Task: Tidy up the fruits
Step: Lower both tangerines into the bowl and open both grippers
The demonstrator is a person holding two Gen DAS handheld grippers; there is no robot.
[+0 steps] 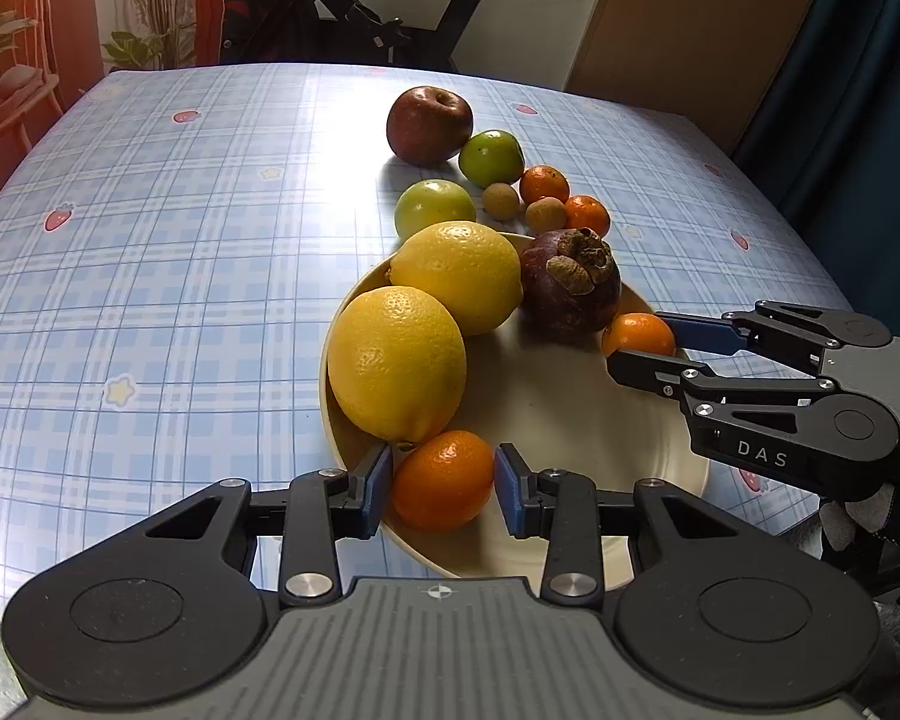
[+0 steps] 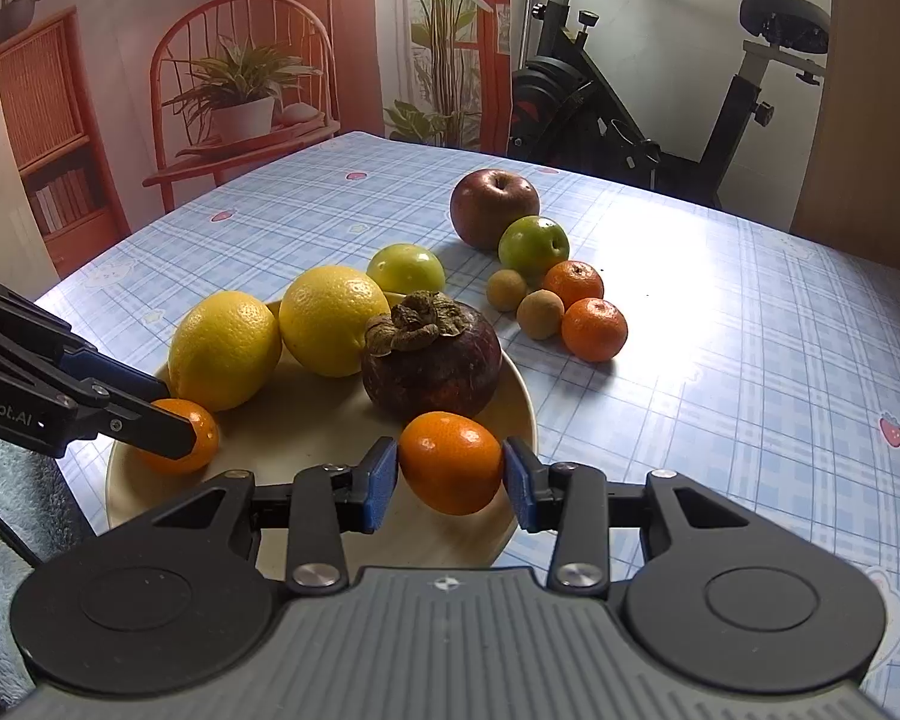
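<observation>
A cream plate [image 1: 570, 420] holds two lemons [image 1: 396, 360] [image 1: 459, 276] and a dark mangosteen [image 1: 570, 288]. My left gripper [image 1: 443, 487] is shut on a tangerine [image 1: 444, 468] at the plate's near rim, both blue pads against its sides. My right gripper [image 2: 450, 471] is shut on a second tangerine [image 2: 450, 456] just in front of the mangosteen [image 2: 432, 360]. In the left wrist view the right gripper [image 1: 636, 339] reaches in from the right. In the right wrist view the left gripper [image 2: 177, 414] comes in from the left with its tangerine [image 2: 201, 441].
Beyond the plate, on the blue checked tablecloth [image 1: 180, 240], lie a red apple [image 1: 429, 126], two green fruits [image 1: 491, 157] [image 1: 435, 207], two small brown longans [image 1: 500, 201] and two tangerines [image 1: 545, 183]. An exercise bike [image 2: 630, 120] and a chair [image 2: 240, 90] stand behind the table.
</observation>
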